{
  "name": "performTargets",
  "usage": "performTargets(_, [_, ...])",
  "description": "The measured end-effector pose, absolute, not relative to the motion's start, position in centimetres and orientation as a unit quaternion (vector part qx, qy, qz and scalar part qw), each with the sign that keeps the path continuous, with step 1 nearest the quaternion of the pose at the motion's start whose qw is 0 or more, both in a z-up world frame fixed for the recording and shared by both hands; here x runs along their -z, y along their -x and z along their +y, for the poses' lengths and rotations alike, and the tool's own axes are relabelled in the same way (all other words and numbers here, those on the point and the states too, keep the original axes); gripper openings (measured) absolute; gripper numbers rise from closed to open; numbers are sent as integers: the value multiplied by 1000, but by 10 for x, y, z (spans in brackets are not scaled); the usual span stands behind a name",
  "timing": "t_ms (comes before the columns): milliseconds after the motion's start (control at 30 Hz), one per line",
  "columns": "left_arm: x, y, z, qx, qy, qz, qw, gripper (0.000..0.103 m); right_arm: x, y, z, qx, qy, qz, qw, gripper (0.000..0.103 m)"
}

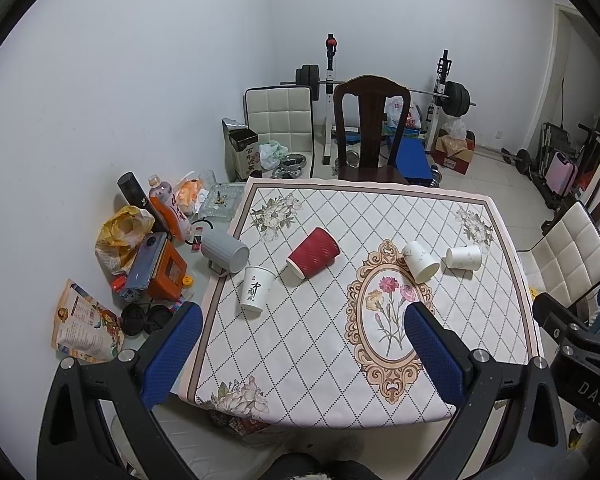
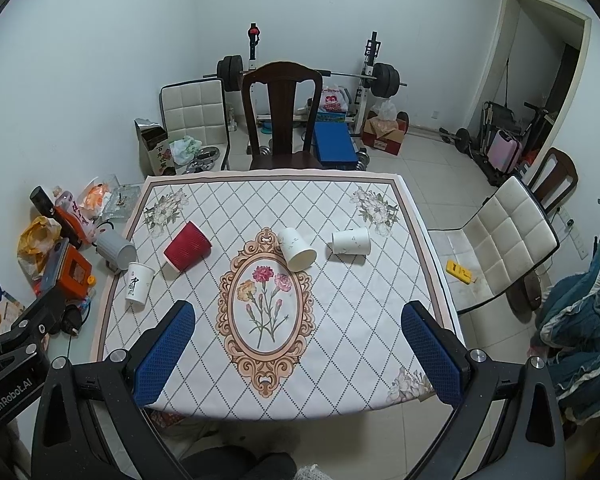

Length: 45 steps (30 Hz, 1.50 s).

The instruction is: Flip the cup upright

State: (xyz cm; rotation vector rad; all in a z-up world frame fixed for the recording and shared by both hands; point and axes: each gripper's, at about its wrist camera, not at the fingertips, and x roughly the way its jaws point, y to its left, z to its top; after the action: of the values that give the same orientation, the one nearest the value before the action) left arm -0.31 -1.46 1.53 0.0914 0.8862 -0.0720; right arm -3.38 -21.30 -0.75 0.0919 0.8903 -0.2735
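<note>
Several cups lie on their sides on the patterned tablecloth (image 1: 300, 344): a grey mug (image 1: 225, 251) (image 2: 116, 249), a white cup with black script (image 1: 257, 289) (image 2: 139, 283), a red ribbed cup (image 1: 313, 253) (image 2: 187, 247), and two white paper cups (image 1: 420, 261) (image 1: 464, 257), also in the right wrist view (image 2: 297, 255) (image 2: 351, 241). My left gripper (image 1: 304, 344) is open and empty, above the table's near edge. My right gripper (image 2: 298, 340) is open and empty, also above the near edge.
Clutter lies on the table left of the cloth: bottles, an orange box (image 1: 168, 272), bags, a booklet (image 1: 86, 322). A dark wooden chair (image 1: 370, 128) stands at the far side, a white chair (image 2: 496, 236) at the right. Gym gear stands behind.
</note>
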Motion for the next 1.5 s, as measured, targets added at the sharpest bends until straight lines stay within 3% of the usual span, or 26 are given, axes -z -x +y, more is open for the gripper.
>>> performTargets(633, [5,-2,-9,15,-46,449,892,103,5,25,-209,116,-52,439,889,103])
performTargets(1033, [115,-61,-8,-21,-103,522,846,103,136,-35,-223,106,-58,550,826,103])
performTargets(1500, [216,-200,-18,37,-209,572,792,103,283,-143,-220,127,-94,648,745,103])
